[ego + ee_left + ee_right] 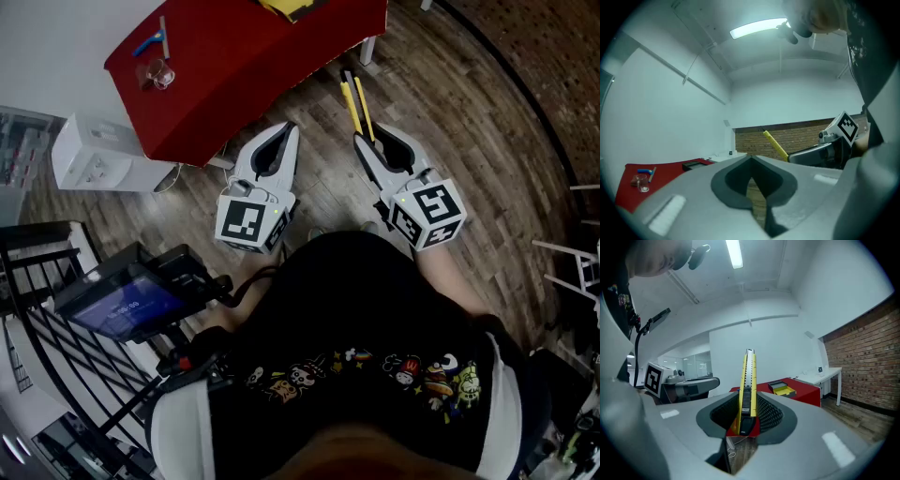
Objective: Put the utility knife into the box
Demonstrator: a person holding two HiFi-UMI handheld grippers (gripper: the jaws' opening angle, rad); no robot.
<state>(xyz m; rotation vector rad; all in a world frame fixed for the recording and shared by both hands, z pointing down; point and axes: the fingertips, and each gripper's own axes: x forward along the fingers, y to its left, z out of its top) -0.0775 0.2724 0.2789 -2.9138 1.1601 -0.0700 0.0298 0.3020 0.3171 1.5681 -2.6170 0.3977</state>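
A yellow utility knife (355,105) sticks out forward from my right gripper (364,141), which is shut on its lower end. In the right gripper view the knife (748,380) stands straight up between the jaws. My left gripper (287,131) hangs beside it over the wooden floor, jaws shut with nothing between them; its tips (751,157) meet in the left gripper view. The box (783,388), black with a yellow inside, lies open on the red table (244,66), well ahead of both grippers. In the head view only the box's corner (292,7) shows at the top edge.
A blue object and a small glass (156,64) lie at the red table's left end. A white appliance (92,155) stands on the floor to the left. Black railings and a mounted screen (122,305) are at the lower left. A white desk (826,373) stands by the brick wall.
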